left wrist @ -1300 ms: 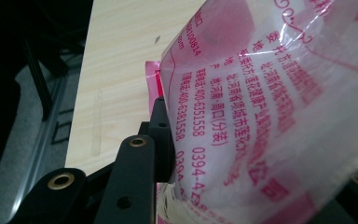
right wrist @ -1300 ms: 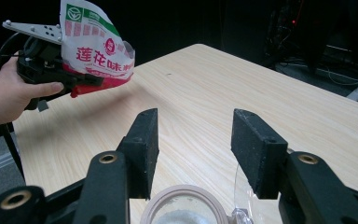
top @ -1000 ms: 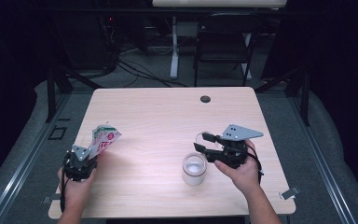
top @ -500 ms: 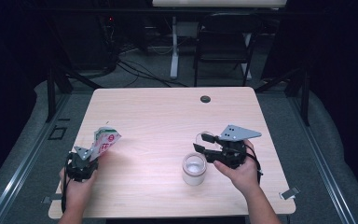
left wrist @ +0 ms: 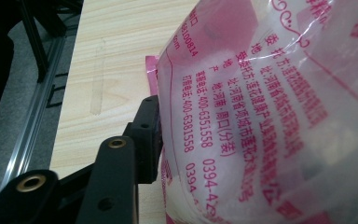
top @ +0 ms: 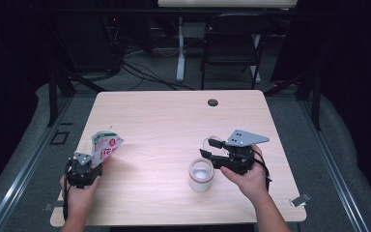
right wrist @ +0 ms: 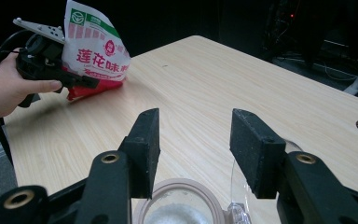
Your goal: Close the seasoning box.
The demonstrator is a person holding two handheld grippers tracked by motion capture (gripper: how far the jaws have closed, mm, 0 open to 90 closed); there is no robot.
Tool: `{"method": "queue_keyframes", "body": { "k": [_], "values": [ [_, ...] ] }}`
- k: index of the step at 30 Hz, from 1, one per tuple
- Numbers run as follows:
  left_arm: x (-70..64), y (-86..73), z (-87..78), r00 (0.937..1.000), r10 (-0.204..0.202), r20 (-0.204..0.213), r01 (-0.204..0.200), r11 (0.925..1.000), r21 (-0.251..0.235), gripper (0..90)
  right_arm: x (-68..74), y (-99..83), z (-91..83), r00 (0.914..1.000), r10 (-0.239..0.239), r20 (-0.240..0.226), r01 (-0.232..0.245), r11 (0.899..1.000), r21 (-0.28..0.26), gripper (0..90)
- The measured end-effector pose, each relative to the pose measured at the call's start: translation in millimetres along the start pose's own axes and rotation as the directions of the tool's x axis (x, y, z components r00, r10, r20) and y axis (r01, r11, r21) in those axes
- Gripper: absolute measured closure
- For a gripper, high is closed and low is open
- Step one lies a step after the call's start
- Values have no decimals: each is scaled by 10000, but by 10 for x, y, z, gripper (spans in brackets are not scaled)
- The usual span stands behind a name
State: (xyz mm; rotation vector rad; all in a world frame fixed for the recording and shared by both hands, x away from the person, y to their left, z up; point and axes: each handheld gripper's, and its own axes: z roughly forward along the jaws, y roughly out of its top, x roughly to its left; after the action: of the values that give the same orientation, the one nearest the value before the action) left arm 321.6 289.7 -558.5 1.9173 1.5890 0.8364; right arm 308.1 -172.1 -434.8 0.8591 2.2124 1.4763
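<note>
Pink-and-white printing covers the pouch (top: 105, 146), which in the high view stands near the table's (top: 174, 125) left front corner, pinched low down by the left gripper (top: 84, 166). To the right, a clear jar (top: 201, 175) with white contents sits near the front edge, and the right gripper (top: 211, 149) hovers just beside and above it, jaws spread.

Left gripper view: one black jaw presses against the translucent pouch (left wrist: 270, 116), whose face carries pink characters and phone numbers; the plastic is creased and glossy. The other jaw is hidden behind the film.

Right gripper view: the two jaws stand wide apart with nothing between them, above the rim of the jar (right wrist: 182, 205). Farther off, the pouch (right wrist: 95, 51) shows a green top band and red bottom, clamped in the other gripper.

Against the frame half a second back, the pouch and both grippers have hardly shifted.
</note>
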Motion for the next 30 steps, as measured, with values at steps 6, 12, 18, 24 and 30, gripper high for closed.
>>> {"method": "queue_keyframes", "body": {
  "k": [6,12,18,24,30],
  "values": [
    [-5,5,-24,9996,-254,74,257,9991,-333,436,-4,-8,9,10000,5,-9,-5,10000,59,521],
    [-38,13,-57,9979,-222,604,262,9975,-651,328,-1,-9,14,10000,5,6,-5,10000,61,516],
    [-76,25,-99,9956,35,933,66,9941,-1082,280,-4,-11,17,10000,2,36,-2,10000,82,514],
    [-106,29,-120,9941,152,1072,-25,9930,-1179,276,-7,-11,15,10000,22,25,-22,10000,48,509],
    [-139,32,-145,9930,196,1165,-49,9922,-1247,280,-8,-11,15,10000,46,58,-46,10000,22,503]
  ]
}}
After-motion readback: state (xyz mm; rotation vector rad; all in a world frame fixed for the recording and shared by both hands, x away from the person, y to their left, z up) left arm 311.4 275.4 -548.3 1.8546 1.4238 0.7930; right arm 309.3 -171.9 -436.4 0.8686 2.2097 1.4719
